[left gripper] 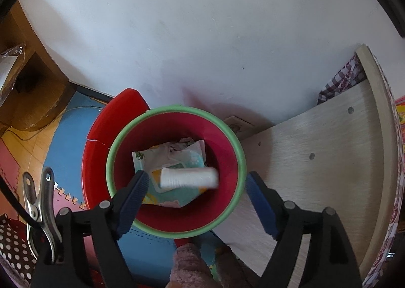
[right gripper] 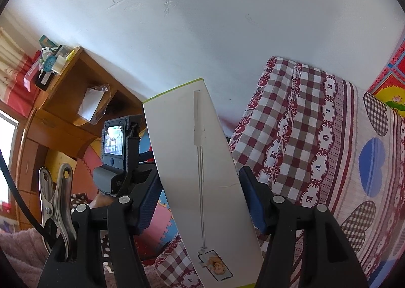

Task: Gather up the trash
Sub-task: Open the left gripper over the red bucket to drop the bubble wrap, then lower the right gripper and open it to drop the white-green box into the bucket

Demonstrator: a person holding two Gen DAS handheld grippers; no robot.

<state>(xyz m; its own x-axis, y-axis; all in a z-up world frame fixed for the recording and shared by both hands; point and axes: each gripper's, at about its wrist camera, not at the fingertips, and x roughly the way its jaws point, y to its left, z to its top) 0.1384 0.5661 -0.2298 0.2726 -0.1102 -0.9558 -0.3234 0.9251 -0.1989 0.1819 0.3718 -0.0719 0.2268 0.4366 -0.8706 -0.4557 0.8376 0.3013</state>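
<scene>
Round red plastic bin [left gripper: 149, 219], pale green rim, glossy. Inside it: crumpled printed paper wrappers [left gripper: 174, 158], matt; white ribbed paper cup [left gripper: 188, 177], blurred. Pale wood-grain laminate board [left gripper: 316, 161], smooth, satin. Tall white cardboard box [right gripper: 202, 161], smooth, slight sheen. Red-and-white checked cloth bedcover [right gripper: 298, 136], woven, matt. Steel spring clamp [right gripper: 57, 202], polished. Blue gripper pads [left gripper: 134, 196], finely ribbed, matt.

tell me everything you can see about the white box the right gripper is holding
The white box is long, flat and narrow, cardboard by its look, with a thin green edge along its top end. Its face carries a printed picture of a slim pole with a phone clipped at the bottom. It stands tilted, top leaning left, clamped between the blue pads of the right gripper. Behind it are a checked bedspread and the white wall.
</scene>
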